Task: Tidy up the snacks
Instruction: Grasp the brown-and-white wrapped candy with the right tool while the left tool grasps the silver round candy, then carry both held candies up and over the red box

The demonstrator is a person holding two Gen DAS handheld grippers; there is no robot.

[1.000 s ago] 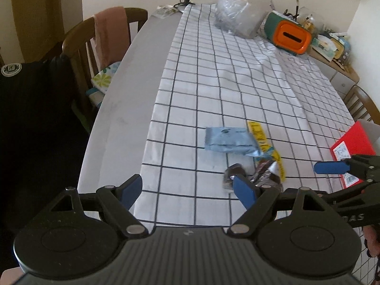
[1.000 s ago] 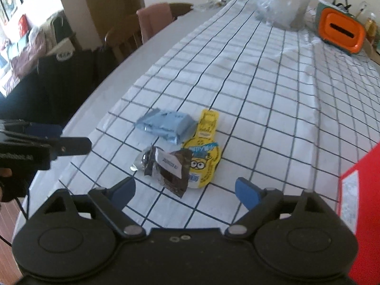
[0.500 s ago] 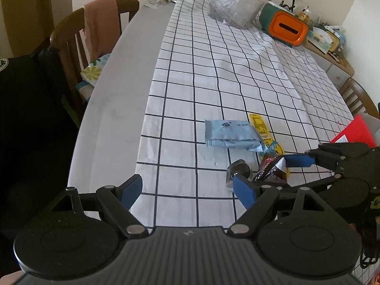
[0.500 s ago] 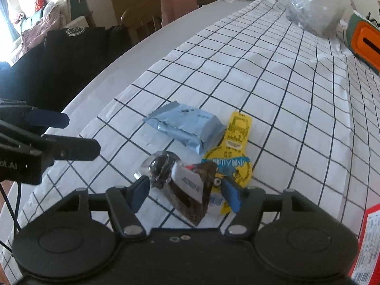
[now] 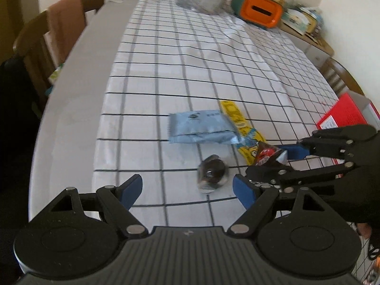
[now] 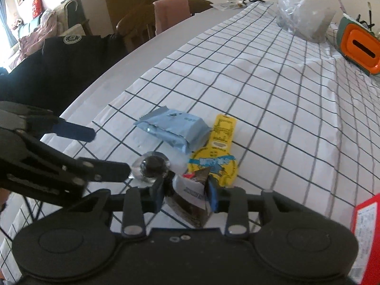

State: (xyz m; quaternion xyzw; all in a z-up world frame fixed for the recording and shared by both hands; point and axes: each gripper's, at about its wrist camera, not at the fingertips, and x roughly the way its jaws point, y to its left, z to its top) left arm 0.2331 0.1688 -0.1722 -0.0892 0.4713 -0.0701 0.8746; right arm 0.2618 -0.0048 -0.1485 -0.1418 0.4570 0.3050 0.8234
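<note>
My right gripper (image 6: pixel 186 196) is shut on a dark brown snack packet (image 6: pixel 190 199), just above the checked cloth; the packet also shows in the left wrist view (image 5: pixel 267 155). A clear-wrapped dark round snack (image 6: pixel 153 167) lies just left of it, also in the left wrist view (image 5: pixel 212 174). A light blue packet (image 6: pixel 173 131) and a yellow packet (image 6: pixel 217 155) lie beyond, touching each other. My left gripper (image 5: pixel 187 192) is open and empty, near the round snack.
A red box (image 5: pixel 339 116) stands at the right. An orange and green container (image 6: pixel 358 45) and a clear plastic bag (image 6: pixel 301 14) sit at the far end. Chairs (image 5: pixel 47 38) stand along the left table edge.
My right gripper moved in toward the snacks and closed on the dark brown packet. My left gripper moved closer to the round snack and stayed open.
</note>
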